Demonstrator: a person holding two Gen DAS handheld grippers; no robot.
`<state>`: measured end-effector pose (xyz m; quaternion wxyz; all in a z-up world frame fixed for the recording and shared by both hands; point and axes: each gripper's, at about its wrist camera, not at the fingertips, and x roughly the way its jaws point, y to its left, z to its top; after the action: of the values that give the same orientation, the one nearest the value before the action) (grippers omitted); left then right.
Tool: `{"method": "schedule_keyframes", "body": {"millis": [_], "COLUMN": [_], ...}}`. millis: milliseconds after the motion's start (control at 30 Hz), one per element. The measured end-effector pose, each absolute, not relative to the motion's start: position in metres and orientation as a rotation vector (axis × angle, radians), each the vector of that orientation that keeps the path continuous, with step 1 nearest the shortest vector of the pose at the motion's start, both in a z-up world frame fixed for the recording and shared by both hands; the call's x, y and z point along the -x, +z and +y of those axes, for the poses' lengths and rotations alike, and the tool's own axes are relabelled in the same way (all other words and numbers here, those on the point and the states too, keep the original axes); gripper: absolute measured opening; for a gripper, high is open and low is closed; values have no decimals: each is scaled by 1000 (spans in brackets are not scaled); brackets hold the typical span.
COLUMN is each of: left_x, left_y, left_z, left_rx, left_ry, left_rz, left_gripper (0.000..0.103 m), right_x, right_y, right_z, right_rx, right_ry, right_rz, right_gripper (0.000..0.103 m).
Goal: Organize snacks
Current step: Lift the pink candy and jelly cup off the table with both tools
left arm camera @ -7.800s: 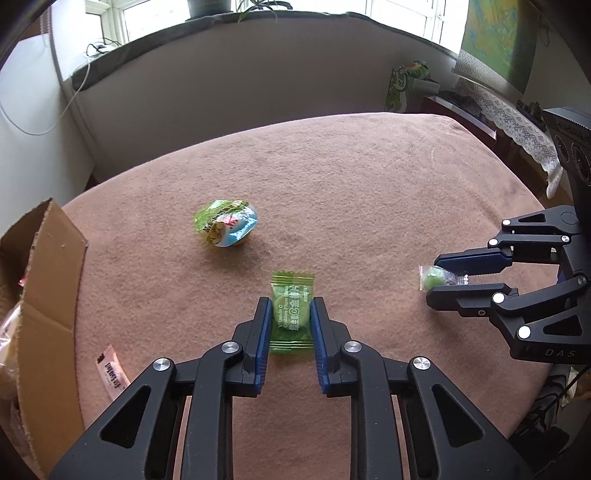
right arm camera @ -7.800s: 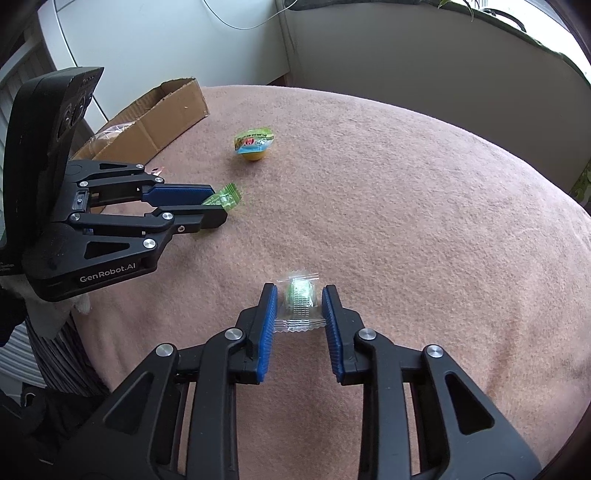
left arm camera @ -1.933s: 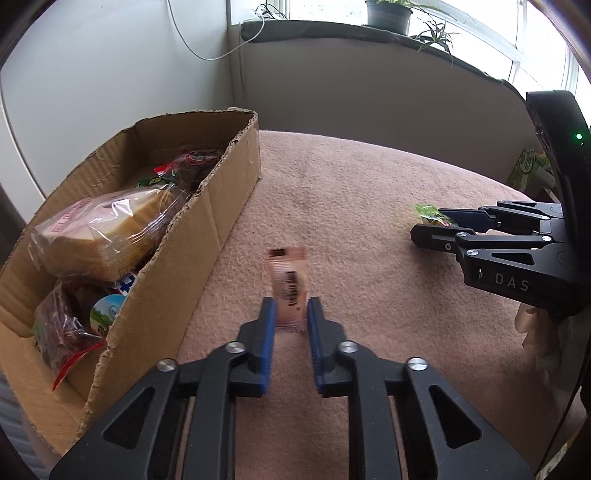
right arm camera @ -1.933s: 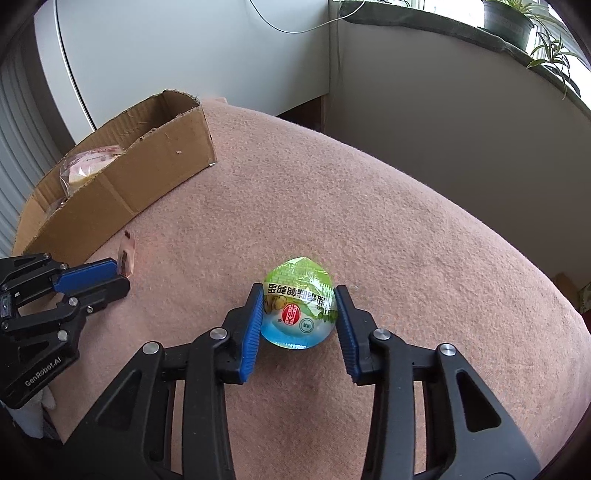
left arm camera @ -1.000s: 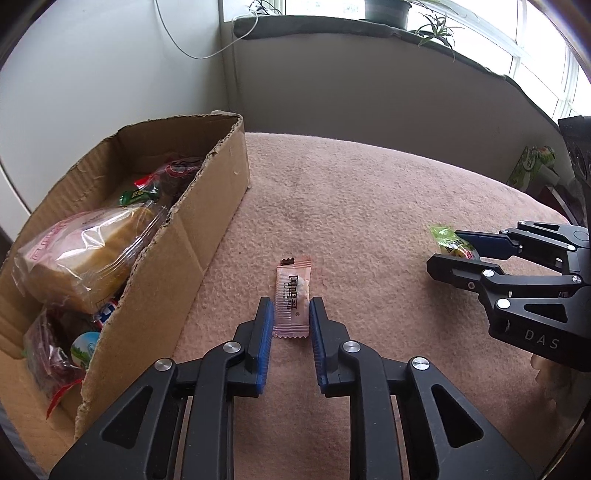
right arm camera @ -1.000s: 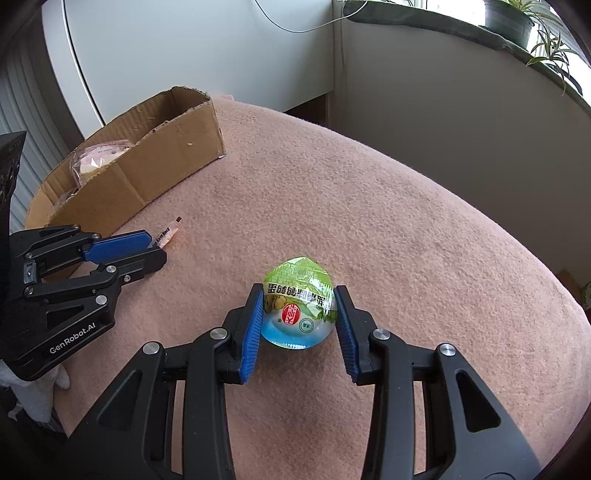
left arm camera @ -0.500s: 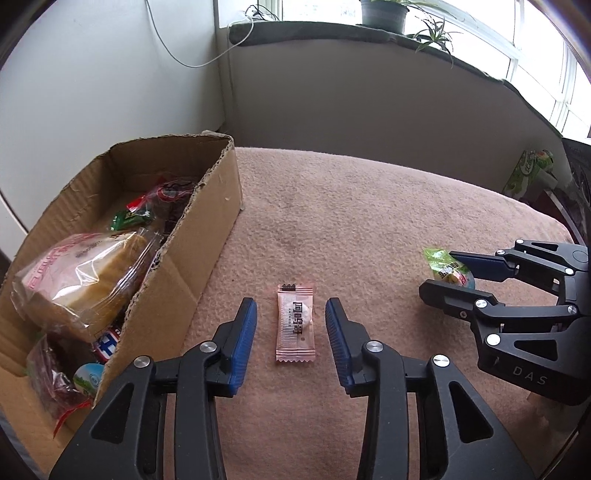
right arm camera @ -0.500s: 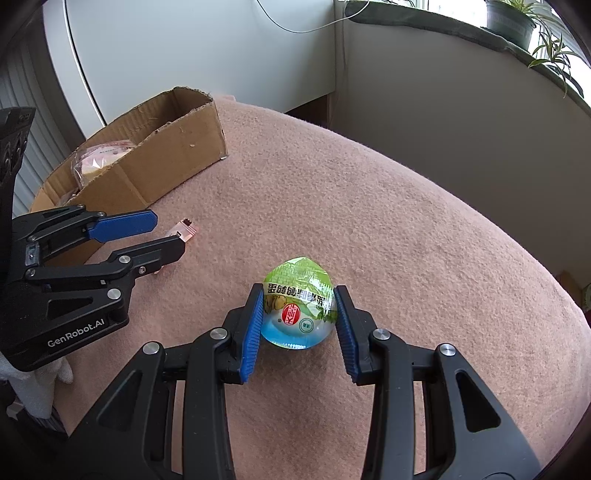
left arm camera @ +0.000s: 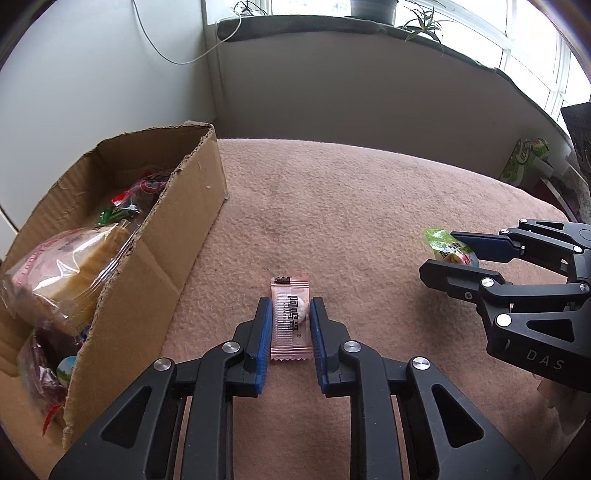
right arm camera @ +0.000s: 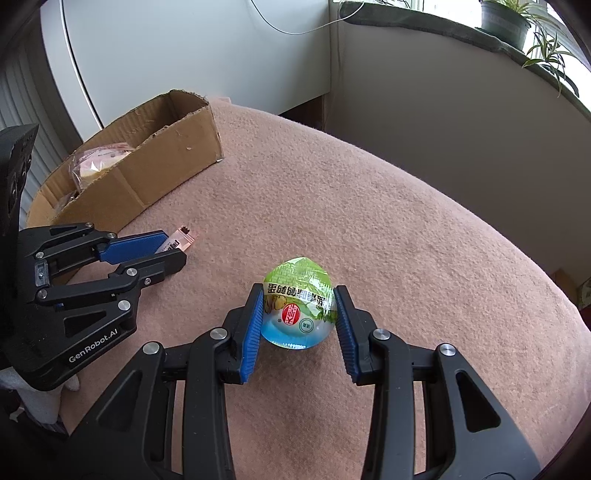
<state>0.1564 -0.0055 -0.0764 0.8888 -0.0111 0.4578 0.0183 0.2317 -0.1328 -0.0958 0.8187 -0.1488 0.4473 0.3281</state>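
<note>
A pink candy sachet [left arm camera: 290, 325] with dark print lies lengthwise between the blue pads of my left gripper [left arm camera: 291, 302], which is shut on it just right of the cardboard box [left arm camera: 147, 236]. From the right wrist view the sachet's end [right arm camera: 183, 235] pokes out past the left gripper [right arm camera: 175, 246], low over the cloth. My right gripper [right arm camera: 299, 295] is shut on a jelly cup [right arm camera: 297, 314] with a green lid and clear blue bottom. In the left wrist view that cup [left arm camera: 445, 249] shows at the tips of the right gripper [left arm camera: 439, 251].
The open box [right arm camera: 166, 166] at the table's left edge holds a wrapped cake [left arm camera: 62, 266] and several other packets. A pinkish-brown cloth [left arm camera: 332, 206] covers the round table. A wall and a windowsill with plants [right arm camera: 517, 22] stand behind.
Half a second ago the left jaws stood open around the sachet lying on the cloth; they have now shut on it. The right gripper and the jelly cup have not moved.
</note>
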Motion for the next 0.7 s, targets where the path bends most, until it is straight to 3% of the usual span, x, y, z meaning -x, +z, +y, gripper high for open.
{"method": "schedule_keyframes", "body": {"millis": [700], "left_x": [-67], "left_y": [-15], "left_z": [17], "left_rx": [45], "left_ry": [-11], "left_rz": [796], "left_gripper": [18], "right_x": [-180], "right_y": [-49], "right_z": [-130], "right_rx": [271], "right_ry": [718], "right_rz": [893], "right_gripper": [38]}}
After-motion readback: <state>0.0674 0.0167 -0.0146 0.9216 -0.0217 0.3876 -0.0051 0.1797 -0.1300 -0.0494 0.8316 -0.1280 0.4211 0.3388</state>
